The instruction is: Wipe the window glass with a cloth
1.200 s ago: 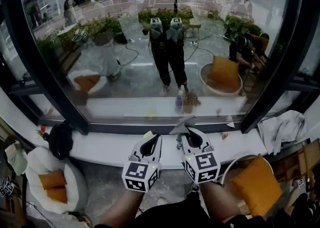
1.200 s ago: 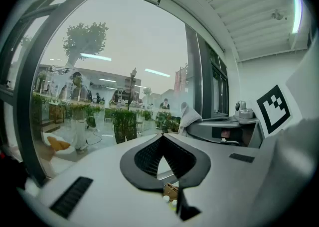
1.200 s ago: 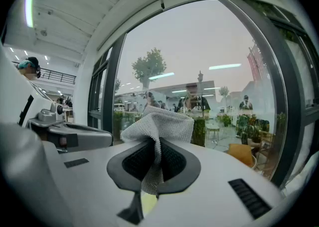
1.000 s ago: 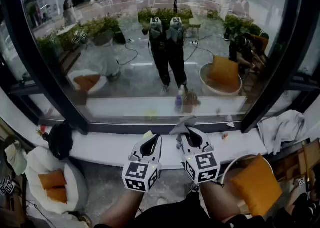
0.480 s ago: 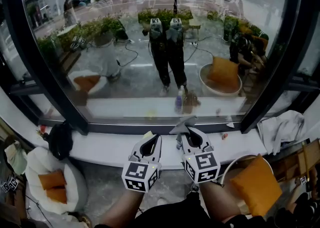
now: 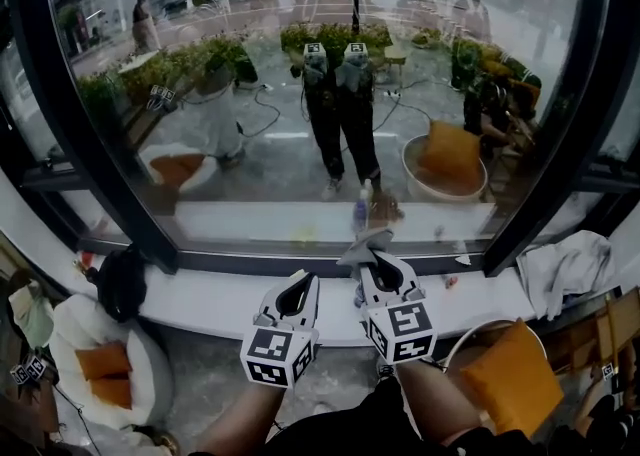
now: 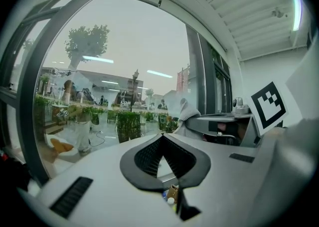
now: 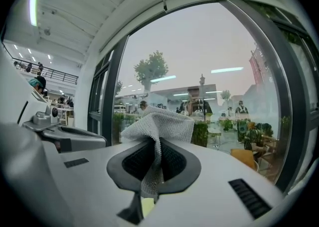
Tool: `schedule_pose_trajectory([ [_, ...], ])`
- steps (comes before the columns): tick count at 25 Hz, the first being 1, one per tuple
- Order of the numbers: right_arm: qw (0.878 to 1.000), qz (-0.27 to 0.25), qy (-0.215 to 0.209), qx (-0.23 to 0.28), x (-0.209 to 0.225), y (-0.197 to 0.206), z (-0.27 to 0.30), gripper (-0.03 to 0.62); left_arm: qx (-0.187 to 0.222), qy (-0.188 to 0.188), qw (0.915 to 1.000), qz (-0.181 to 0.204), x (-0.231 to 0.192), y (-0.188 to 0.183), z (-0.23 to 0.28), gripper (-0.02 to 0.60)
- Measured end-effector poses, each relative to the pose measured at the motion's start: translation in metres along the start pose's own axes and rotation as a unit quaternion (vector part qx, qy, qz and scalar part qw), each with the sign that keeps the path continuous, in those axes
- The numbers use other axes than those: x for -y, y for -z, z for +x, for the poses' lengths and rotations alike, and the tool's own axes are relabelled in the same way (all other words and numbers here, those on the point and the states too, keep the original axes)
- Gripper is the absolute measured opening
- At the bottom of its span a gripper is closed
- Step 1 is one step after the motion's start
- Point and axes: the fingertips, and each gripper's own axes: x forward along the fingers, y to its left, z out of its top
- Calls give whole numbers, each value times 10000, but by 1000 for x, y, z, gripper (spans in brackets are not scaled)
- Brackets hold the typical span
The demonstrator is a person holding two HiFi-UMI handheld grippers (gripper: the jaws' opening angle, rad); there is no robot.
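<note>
My right gripper [image 6: 376,266] pinches the grey cloth [image 8: 158,121], which runs lengthwise along the fingers. Its bunched end pokes past the tips toward the window glass [image 6: 250,144], just ahead and rising well above. My left gripper [image 6: 297,292], pressed together on nothing, hangs alongside.

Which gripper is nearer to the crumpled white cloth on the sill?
Right. The right gripper, holding the grey cloth, is left of the white cloth; the left gripper is further left still.
</note>
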Motion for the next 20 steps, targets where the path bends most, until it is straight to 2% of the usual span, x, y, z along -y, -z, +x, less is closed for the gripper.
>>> schedule_pose_trajectory([
  [11,9984,-104,-528,151,72,-11,84,40,-57,-533,9986,-8,-12,-2,88,8],
  [20,9968,-254,-740,183,111,-35,154,40,-50,-841,9964,-117,-36,-17,145,8],
])
